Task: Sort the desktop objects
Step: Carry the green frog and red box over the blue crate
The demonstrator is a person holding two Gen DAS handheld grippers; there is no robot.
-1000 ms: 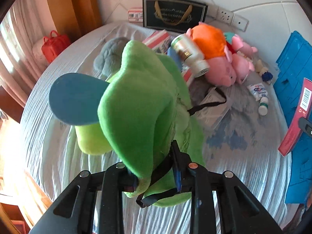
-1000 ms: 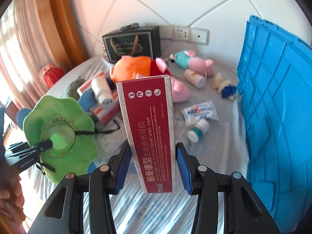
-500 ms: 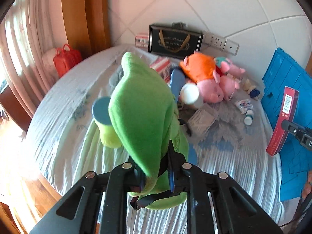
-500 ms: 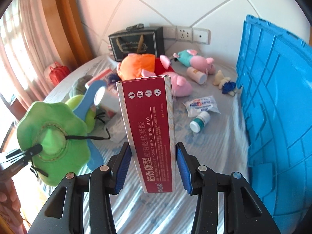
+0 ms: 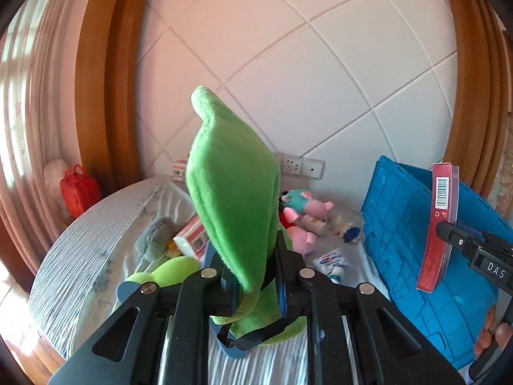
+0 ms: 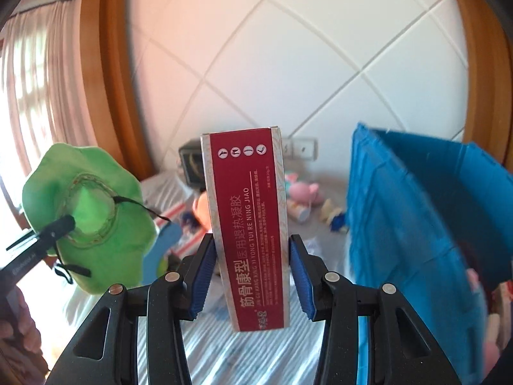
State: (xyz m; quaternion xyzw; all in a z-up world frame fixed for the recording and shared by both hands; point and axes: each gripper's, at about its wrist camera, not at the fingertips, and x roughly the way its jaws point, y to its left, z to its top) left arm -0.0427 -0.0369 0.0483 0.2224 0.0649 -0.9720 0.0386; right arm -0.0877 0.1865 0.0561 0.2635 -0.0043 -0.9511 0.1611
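The left gripper (image 5: pixel 256 272) is clamped on the lower edge of a floppy green fleece hat (image 5: pixel 234 199) with a black chin cord, lifting it clear of the bed so the brim stands up edge-on in the left wrist view. In the right wrist view the same hat (image 6: pixel 86 215) shows its round underside, with the left gripper (image 6: pixel 61 226) pinching it near the crown opening.

The right gripper (image 6: pixel 251 276) is closed on a tall red cardboard medicine box with white Chinese lettering (image 6: pixel 250 224), its blue-padded fingers (image 6: pixel 202 279) pressing the box's two narrow sides near the bottom. The box stands upright, raised above the bed. From the left wrist camera the box (image 5: pixel 437 224) shows its barcode side in front of a large blue plastic crate (image 5: pixel 400 224), which sits at the right of the bed.

Below the hat, on the striped pale bedspread (image 5: pixel 80 256), lie a lime-green and blue handheld fan (image 5: pixel 160 276), a grey plush toy (image 5: pixel 154 237) and a red-and-white striped carton (image 5: pixel 194 234). Further back lies a cluster of pink pig plush toys (image 5: pixel 304 208), with a small white packet (image 5: pixel 330 258) nearer. A red bag (image 5: pixel 78 189) sits at the far left by the curtain. Wall sockets (image 5: pixel 301 166) sit on the white padded wall behind.
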